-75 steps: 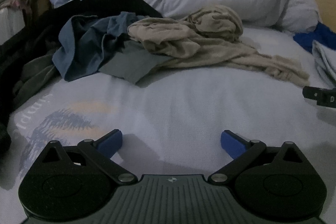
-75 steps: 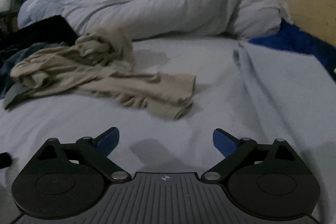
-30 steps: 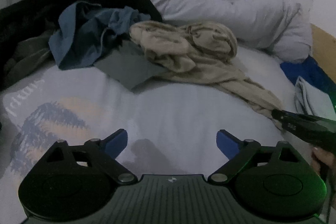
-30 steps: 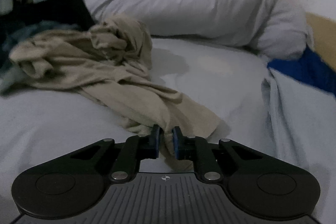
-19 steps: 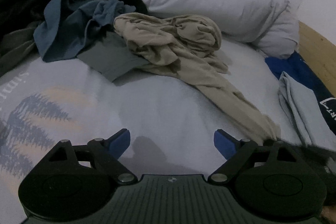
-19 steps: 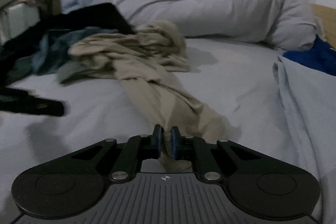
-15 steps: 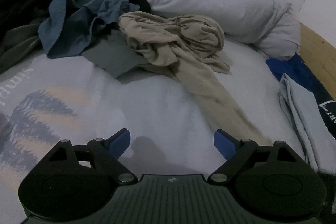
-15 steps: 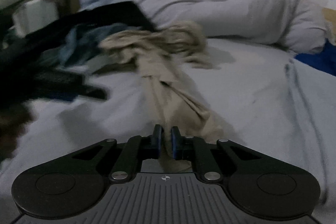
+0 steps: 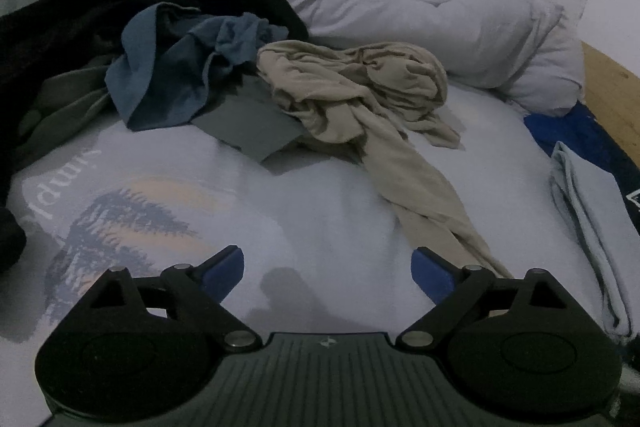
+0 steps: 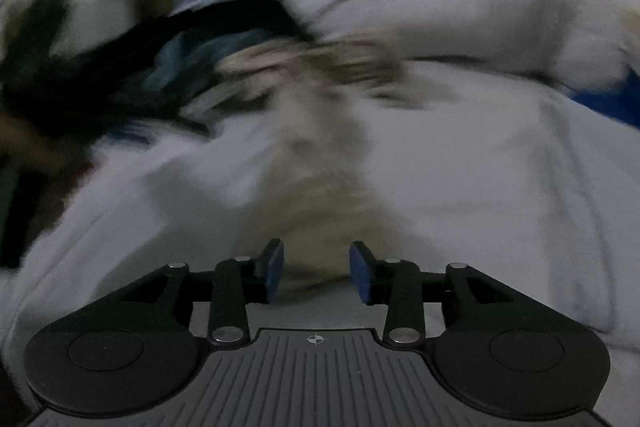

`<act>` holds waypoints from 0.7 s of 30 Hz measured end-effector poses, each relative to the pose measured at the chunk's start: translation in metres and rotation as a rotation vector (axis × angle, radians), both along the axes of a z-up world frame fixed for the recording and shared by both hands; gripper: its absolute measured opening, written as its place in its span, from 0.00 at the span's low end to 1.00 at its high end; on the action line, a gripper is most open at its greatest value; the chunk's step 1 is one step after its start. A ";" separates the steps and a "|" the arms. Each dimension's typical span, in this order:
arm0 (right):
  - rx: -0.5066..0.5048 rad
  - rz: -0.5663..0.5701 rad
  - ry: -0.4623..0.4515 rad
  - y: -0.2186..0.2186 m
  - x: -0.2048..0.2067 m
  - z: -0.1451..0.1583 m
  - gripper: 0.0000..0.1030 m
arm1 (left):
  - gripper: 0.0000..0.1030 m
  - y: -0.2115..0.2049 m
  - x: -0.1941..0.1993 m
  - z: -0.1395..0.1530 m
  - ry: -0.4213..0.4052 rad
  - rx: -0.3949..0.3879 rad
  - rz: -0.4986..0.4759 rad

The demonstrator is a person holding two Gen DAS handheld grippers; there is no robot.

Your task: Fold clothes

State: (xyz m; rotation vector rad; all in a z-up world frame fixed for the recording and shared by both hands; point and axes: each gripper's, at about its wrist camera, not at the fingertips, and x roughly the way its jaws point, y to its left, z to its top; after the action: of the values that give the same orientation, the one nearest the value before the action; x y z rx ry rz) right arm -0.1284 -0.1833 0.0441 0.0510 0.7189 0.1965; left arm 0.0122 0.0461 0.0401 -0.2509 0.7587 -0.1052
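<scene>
Beige garment (image 9: 360, 99) is the landmark: bunched mid-bed on the pale sheet (image 9: 320, 203), one long twisted leg or sleeve trailing from the bundle toward the cameras. Not flat, not folded yet.

Left gripper (image 9: 327, 269): spread wide, nothing between the pads, over bare sheet just short of the trailing end and to its left. End of the strip passes close by the right-side fingertip (image 9: 430, 267); touching or not, can't tell.

Right gripper (image 10: 316, 269): jaws opening, blue pads apart. Beige cloth (image 10: 320, 195) right ahead of the tips and partly between them, but no pad pressing on it. Reads as a release. View heavily motion-blurred, so contact detail unclear.

Around the garment: blue shirt (image 9: 176, 75) and a grey piece (image 9: 248, 131) to its left, the grey one tucked under its edge; black clothing (image 9: 120, 11) further left; rolled duvet (image 9: 420, 19) behind; a flat light-blue item (image 9: 588, 219) well off to the right.

Risks from here:
- Strip still twisted. Folding on top of that locks in a rope, not a panel.
- Pulling the trailing end alone likely drags the whole bundle, and the grey piece with it, since they overlap.
- Thin limp fabric: shallow pinch grabs one layer, or the sheet along with it.
- Left gripper closing where it sits would catch sheet only.
- Dim light, blurred right view: easy to misjudge the hem.
</scene>
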 end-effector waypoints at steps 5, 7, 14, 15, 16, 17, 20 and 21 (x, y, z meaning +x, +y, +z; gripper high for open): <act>0.097 -0.048 0.033 -0.026 0.022 -0.018 0.60 | 0.94 -0.005 0.000 -0.001 0.001 -0.004 -0.024; 0.091 -0.019 0.033 -0.021 0.024 -0.025 0.57 | 0.94 -0.004 -0.001 -0.003 0.009 -0.024 -0.034; -0.183 0.089 -0.102 0.037 0.001 -0.017 0.10 | 0.97 -0.006 -0.008 -0.011 0.043 -0.068 -0.049; -0.209 0.126 -0.130 0.048 -0.003 -0.013 0.09 | 0.97 -0.005 -0.010 -0.012 0.046 -0.075 -0.050; -0.217 0.165 -0.152 0.059 -0.009 -0.009 0.09 | 0.97 -0.003 -0.011 -0.012 0.048 -0.083 -0.049; -0.223 0.204 -0.174 0.069 -0.014 -0.006 0.09 | 0.97 0.000 -0.012 -0.011 0.049 -0.094 -0.045; -0.228 0.320 -0.223 0.099 -0.030 0.002 0.08 | 0.97 0.010 -0.019 -0.007 0.037 -0.132 -0.042; -0.220 0.351 -0.227 0.106 -0.035 0.003 0.08 | 0.97 0.012 -0.020 -0.006 0.032 -0.137 -0.047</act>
State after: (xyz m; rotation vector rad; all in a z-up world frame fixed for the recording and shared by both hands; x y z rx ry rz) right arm -0.1634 -0.0776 0.0470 -0.3056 0.5155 0.4494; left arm -0.0079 0.0580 0.0341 -0.3657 0.7904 -0.1989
